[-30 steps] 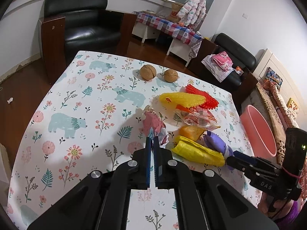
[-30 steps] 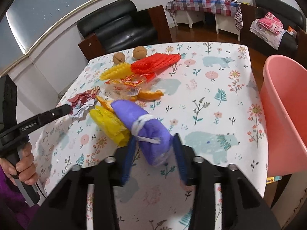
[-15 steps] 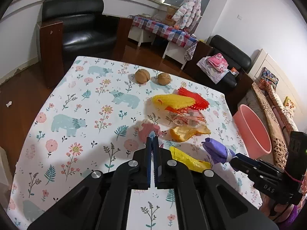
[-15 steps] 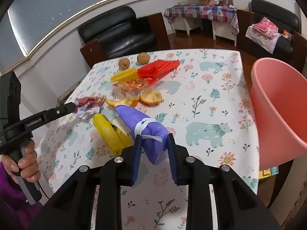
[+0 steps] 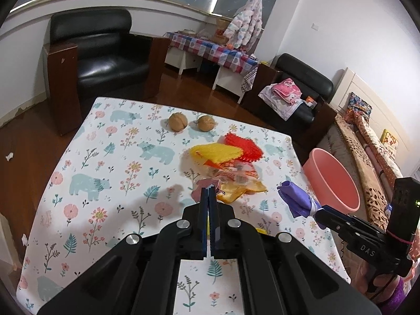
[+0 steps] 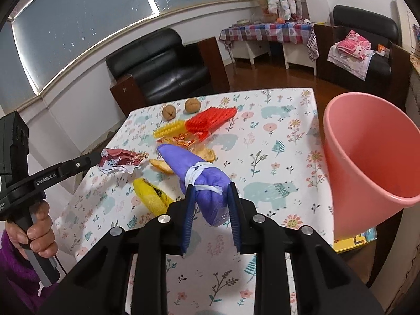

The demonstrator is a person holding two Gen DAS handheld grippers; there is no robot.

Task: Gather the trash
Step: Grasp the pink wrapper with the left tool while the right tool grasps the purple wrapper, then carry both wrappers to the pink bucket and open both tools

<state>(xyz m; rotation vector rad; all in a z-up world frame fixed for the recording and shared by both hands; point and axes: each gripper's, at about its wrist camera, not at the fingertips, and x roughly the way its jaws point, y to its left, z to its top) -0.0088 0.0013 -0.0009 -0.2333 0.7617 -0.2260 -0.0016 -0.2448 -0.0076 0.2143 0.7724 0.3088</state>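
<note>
The collecting looks barely begun: the right gripper [image 6: 211, 204] grasps a purple cloth-like bundle tied with a white band [image 6: 195, 169] in the air, short of the pink plastic bucket [image 6: 367, 162], whose inside looks empty, while the left gripper [image 5: 209, 197], fingers clenched, pinches a crumpled red-and-white wrapper [image 6: 119, 158]; peels, mesh sleeves and a yellow wrapper [image 6: 152, 197] still lie on the floral tablecloth [image 5: 105, 157]. Compared with a second ago, both pieces have risen off the table and the bucket looms nearer

Left gripper [image 5: 209, 193] jaws together over wrapper [image 5: 203, 185]; right gripper [image 5: 321, 214] holding purple bundle [image 5: 296, 199] near pink bin [image 5: 332, 176].
</note>
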